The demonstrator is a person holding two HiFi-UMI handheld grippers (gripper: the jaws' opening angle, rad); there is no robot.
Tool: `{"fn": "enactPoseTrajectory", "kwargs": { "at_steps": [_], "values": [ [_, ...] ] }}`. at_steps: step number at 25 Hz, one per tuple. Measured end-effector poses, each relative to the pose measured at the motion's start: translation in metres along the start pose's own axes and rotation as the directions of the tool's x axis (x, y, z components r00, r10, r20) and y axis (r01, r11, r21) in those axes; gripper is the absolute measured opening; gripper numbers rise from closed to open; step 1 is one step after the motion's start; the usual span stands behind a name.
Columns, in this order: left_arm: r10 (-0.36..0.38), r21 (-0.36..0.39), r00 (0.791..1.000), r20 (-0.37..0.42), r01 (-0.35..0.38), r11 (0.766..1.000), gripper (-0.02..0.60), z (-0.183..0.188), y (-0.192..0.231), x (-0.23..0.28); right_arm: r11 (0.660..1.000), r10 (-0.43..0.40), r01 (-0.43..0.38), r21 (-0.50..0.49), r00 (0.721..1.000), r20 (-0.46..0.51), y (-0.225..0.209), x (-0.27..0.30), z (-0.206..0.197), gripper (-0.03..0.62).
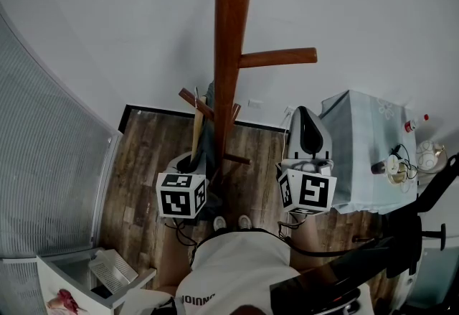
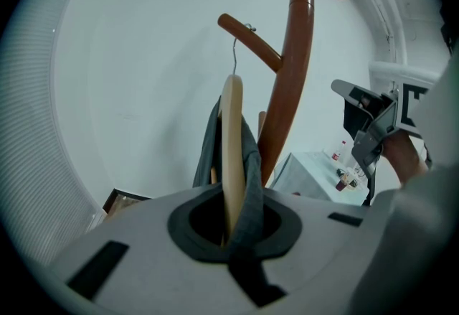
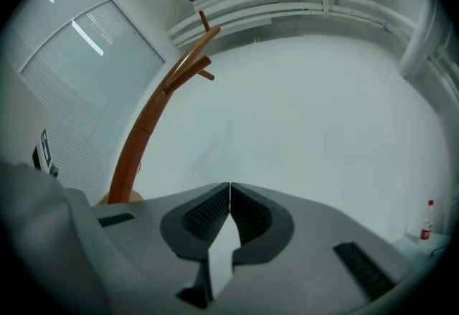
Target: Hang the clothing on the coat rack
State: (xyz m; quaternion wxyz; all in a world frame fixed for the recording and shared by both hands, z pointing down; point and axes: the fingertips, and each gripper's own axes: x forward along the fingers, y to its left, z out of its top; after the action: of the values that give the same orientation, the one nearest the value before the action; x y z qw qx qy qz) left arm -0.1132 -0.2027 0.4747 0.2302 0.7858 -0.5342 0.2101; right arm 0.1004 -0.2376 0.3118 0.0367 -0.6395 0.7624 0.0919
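Note:
A brown wooden coat rack (image 1: 229, 55) stands in front of me, its pole (image 2: 290, 69) rising to the right in the left gripper view. My left gripper (image 2: 233, 224) is shut on a pale wooden hanger (image 2: 231, 134) that carries a grey garment (image 2: 249, 163). The hanger's wire hook (image 2: 235, 55) reaches up to a slanted peg (image 2: 251, 39) and seems to lie over it. From the head view, the hanger (image 1: 198, 127) and garment (image 1: 209, 135) hang left of the pole, above the left gripper (image 1: 191, 161). My right gripper (image 1: 303, 113) is raised right of the pole, shut and empty (image 3: 228, 195).
A table with a light blue cloth (image 1: 358, 156) stands at the right, bearing a small bottle (image 1: 414, 123) and cups. A white cabinet (image 1: 93, 278) sits at the lower left beside window blinds (image 1: 43, 163). The floor is dark wood (image 1: 147, 156).

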Motion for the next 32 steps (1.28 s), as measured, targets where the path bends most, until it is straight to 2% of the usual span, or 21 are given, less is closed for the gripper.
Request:
{"fn": "enactPoseTrajectory", "kwargs": {
  "at_steps": [32],
  "values": [
    [-0.014,0.031,1.0,-0.025,0.015,0.999,0.023,-0.014,-0.01,0.006,1.0,0.016,-0.016,-0.008,1.0,0.01,0.002,-0.001,0.001,0.02]
  ]
}}
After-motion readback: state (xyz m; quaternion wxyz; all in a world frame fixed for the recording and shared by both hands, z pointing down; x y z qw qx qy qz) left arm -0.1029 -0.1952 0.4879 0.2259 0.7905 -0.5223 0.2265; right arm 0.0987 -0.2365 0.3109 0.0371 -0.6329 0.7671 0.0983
